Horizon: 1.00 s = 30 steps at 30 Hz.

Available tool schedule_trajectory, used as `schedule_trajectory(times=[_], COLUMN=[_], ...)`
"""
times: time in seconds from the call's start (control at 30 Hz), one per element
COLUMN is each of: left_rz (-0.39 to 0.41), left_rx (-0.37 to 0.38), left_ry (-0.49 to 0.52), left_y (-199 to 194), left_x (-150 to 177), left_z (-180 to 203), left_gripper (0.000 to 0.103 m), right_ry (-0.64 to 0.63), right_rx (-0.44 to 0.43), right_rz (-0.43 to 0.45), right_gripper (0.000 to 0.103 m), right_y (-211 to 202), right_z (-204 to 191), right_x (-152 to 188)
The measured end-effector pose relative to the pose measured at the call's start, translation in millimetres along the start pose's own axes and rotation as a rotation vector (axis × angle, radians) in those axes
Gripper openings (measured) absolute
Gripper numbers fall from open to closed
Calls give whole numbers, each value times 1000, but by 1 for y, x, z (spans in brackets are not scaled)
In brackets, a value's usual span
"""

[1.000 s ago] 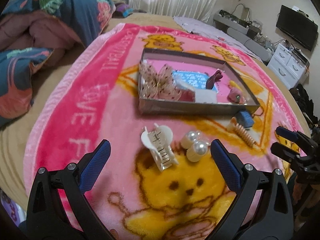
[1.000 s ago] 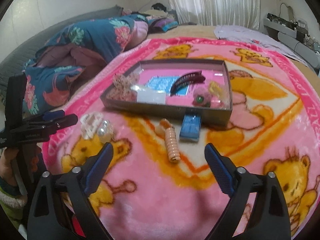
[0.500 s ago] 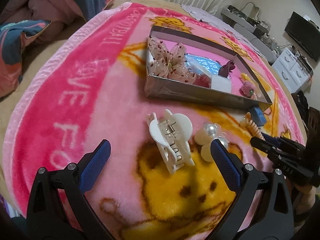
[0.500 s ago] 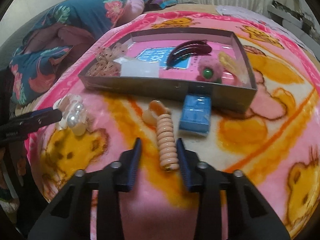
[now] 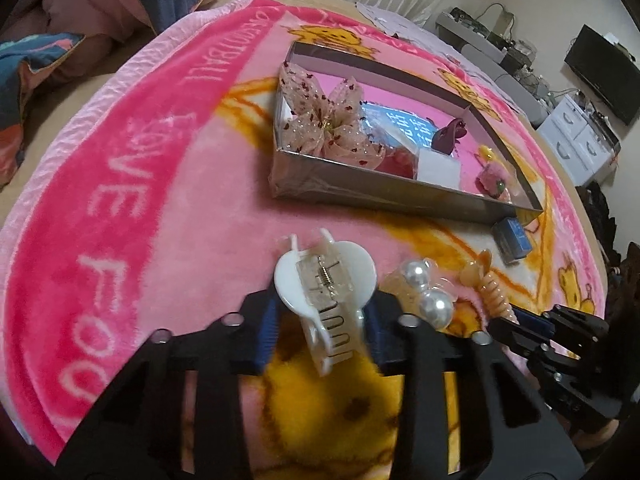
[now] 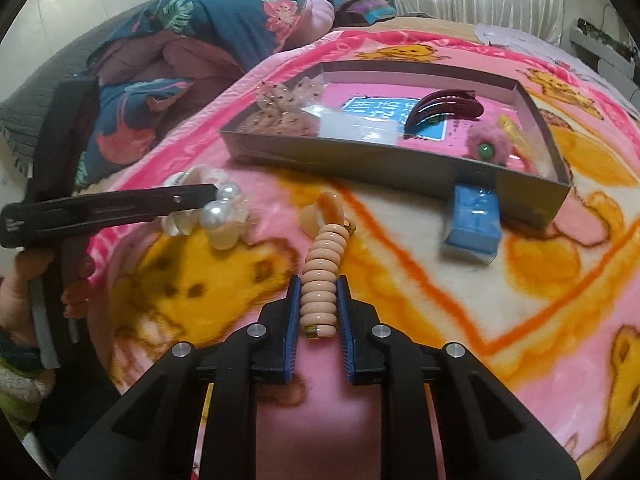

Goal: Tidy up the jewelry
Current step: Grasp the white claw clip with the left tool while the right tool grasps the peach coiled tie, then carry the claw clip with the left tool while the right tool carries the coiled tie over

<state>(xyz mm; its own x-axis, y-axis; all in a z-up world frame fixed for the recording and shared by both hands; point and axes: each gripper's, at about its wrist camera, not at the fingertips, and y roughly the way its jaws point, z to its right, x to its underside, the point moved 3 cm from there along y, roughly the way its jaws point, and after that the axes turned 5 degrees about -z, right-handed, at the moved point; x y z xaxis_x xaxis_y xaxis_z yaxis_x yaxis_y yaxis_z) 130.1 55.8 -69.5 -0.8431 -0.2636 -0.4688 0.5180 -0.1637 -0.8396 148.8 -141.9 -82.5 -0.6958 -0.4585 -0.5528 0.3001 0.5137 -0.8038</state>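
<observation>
A white claw clip [image 5: 324, 280] lies on the pink blanket between the jaws of my left gripper [image 5: 322, 320]. The jaws are closing, and the blue pads touch the clip's sides. My right gripper [image 6: 319, 300] is shut on the near end of a peach ribbed hair clip [image 6: 322, 276], which still rests on the blanket. A pearl hair clip [image 5: 430, 296] lies between the two grippers. Beyond them, the grey tray [image 5: 380, 196] holds a sheer bow, a maroon clip, a pink pompom and a white packet.
A small blue box [image 6: 474, 216] leans against the tray's near wall [image 6: 360, 168]. Rumpled bedding [image 6: 208, 28] is piled at the far left. Drawers and a television [image 5: 600, 72] stand off the bed to the right. A hand [image 6: 24, 288] grips the left tool.
Both grippers moved down and forward onto their clips. The right jaws shut on the peach clip first, then the left jaws came in from wide open to the white claw clip.
</observation>
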Motion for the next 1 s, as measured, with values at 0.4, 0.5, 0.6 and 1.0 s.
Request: schedule_trajectory(times=[0.4, 0.5, 0.6, 1.0], left_rz=[89, 102, 117, 161], left_rx=[-10, 1, 6, 36], left_ry=[57, 56, 61, 121], left_y=[-34, -42, -49, -63], left_x=[3, 3, 2, -13], left_z=[10, 14, 19, 53], left_gripper=[23, 23, 23, 23], right_ry=[-22, -23, -22, 31], right_rx=[-25, -31, -34, -6], right_rz=[82, 101, 123, 221], right_gripper=[16, 16, 16, 16], right_y=[-33, -41, -48, -81], right_z=[-11, -12, -12, 10], right_x=[-2, -4, -6, -16])
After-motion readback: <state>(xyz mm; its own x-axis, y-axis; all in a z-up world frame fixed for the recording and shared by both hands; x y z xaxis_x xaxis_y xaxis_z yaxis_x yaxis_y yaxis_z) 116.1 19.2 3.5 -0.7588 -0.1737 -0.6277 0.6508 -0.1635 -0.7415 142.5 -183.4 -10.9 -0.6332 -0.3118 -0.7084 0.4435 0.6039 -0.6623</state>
